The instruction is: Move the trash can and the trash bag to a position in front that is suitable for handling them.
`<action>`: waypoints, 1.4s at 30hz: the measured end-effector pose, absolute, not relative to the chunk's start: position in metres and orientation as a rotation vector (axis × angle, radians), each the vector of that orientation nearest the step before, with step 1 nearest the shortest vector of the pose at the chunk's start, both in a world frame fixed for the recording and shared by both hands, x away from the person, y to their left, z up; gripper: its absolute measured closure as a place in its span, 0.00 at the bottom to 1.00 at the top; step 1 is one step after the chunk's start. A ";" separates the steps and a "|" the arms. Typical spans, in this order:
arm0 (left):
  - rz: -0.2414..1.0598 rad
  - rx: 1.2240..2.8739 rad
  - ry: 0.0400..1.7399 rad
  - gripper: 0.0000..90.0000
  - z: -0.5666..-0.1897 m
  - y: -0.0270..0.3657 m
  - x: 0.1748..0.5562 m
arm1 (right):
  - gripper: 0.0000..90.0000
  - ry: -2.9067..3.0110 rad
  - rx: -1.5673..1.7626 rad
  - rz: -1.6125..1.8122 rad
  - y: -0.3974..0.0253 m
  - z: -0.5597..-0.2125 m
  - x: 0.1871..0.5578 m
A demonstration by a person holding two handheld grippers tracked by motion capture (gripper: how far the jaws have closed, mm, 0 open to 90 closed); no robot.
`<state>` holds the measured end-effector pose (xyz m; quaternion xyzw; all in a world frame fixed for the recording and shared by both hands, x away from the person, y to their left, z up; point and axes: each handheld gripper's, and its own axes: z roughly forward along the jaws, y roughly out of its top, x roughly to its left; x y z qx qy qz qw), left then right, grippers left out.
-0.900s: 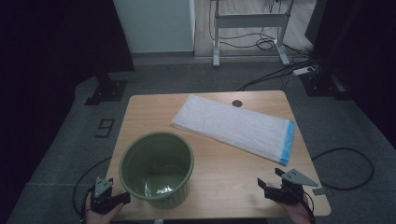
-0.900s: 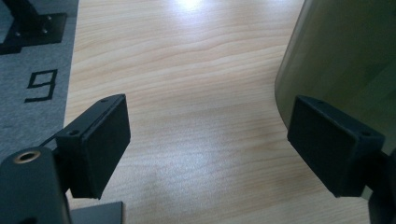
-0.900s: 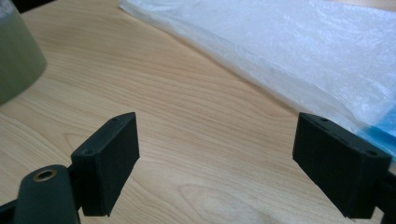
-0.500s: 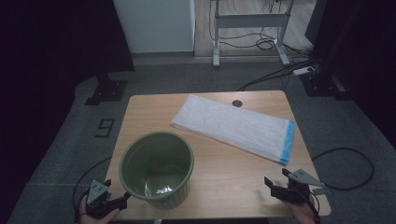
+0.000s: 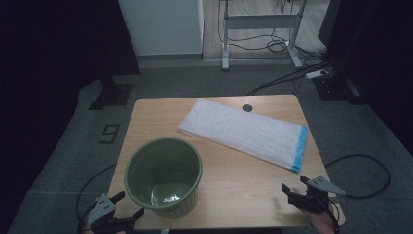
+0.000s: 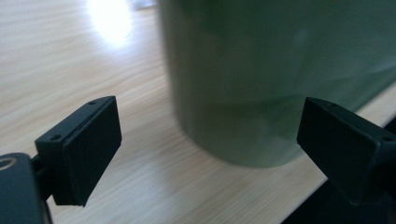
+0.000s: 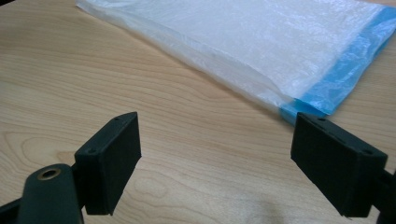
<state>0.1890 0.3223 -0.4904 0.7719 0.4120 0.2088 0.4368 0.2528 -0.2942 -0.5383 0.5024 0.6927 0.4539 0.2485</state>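
Observation:
A green plastic bin (image 5: 164, 176) stands upright at the front left of the wooden table (image 5: 234, 165); its blurred wall (image 6: 280, 79) looms close ahead in the left gripper view. A folded white plastic bag with a blue band (image 5: 245, 133) lies flat across the back right, and its blue end (image 7: 334, 84) lies just beyond the right jaws. My left gripper (image 5: 129, 206) is open at the table's front left corner, beside the bin and apart from it. My right gripper (image 5: 294, 184) is open near the front right edge, nothing between its jaws.
A small dark round disc (image 5: 248, 107) sits at the table's back edge. Beyond the table, a metal desk frame (image 5: 260, 24) and cables (image 5: 292, 78) lie on the grey floor. A cable (image 5: 360, 170) loops on the floor to the right. Bare wood (image 5: 243, 185) lies between bin and right gripper.
Both grippers have drawn back toward the front edge of the table, the left one slipping lower at the corner. The bin and the bag have not moved.

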 end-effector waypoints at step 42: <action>0.335 1.982 0.750 0.05 -0.481 0.215 0.270 | 0.18 1.947 1.335 1.236 -0.292 -0.546 0.250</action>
